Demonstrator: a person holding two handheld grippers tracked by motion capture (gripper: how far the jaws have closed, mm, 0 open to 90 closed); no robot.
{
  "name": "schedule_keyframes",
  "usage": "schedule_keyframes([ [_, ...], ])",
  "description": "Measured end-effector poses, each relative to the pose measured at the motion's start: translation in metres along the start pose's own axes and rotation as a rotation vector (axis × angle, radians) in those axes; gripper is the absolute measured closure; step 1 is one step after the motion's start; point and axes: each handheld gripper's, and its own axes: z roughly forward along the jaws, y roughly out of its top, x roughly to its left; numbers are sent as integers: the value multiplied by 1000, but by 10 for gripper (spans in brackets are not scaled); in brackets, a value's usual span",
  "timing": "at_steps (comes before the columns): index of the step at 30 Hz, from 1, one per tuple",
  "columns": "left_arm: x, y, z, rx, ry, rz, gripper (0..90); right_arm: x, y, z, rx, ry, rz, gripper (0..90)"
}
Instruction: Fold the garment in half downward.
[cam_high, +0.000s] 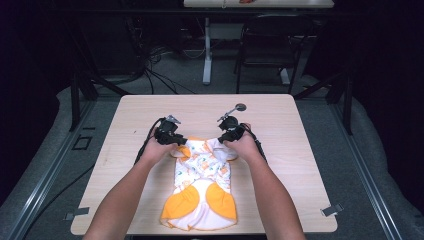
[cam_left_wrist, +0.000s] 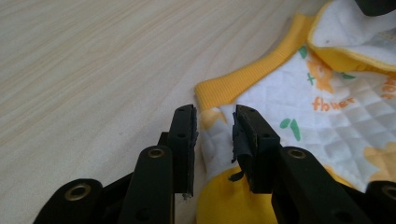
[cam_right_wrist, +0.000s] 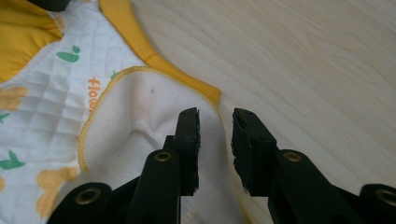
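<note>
A small quilted garment (cam_high: 202, 185), white with orange patches and a yellow ribbed hem, lies flat on the wooden table (cam_high: 300, 165), nearer its front edge. My left gripper (cam_high: 176, 139) is at the garment's far left corner. In the left gripper view, its jaws (cam_left_wrist: 214, 114) stand slightly apart with a bit of the quilted cloth (cam_left_wrist: 317, 116) between them. My right gripper (cam_high: 227, 136) is at the far right corner. Its jaws (cam_right_wrist: 215, 116) are also slightly apart, straddling the white inner edge of the garment (cam_right_wrist: 46, 126).
Bare tabletop lies beyond and to both sides of the garment. Metal clips (cam_high: 332, 210) sit at the table's front corners. Behind the table stand a black chair (cam_high: 270, 40) and a white table leg (cam_high: 206, 55), with cables on the floor.
</note>
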Motion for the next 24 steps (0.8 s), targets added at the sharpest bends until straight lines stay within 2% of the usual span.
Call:
schedule_keyframes([
  [3, 0, -1, 2, -2, 7, -3, 669, 0, -2, 7, 37, -8, -4, 690],
  [8, -1, -1, 4, 1, 14, -3, 643, 2, -5, 14, 25, -4, 18, 673],
  [9, -1, -1, 4, 1, 14, -1, 643, 1, -5, 15, 47, -5, 7, 664],
  [13, -2, -3, 7, 6, 18, -5, 620, 0, -7, 18, 47, 1, 33, 621],
  [14, -2, -4, 8, 7, 21, -4, 610, -3, -8, 18, 61, 6, 35, 608],
  [17, -2, -7, 11, 15, 26, -5, 602, -5, -10, 19, 43, 22, 67, 602],
  [21, -2, -9, 12, 15, 24, -11, 602, -5, -10, 19, 46, 21, 63, 605],
  [24, 0, -11, 12, 9, 19, -24, 604, -2, -10, 20, 30, 22, 74, 645],
])
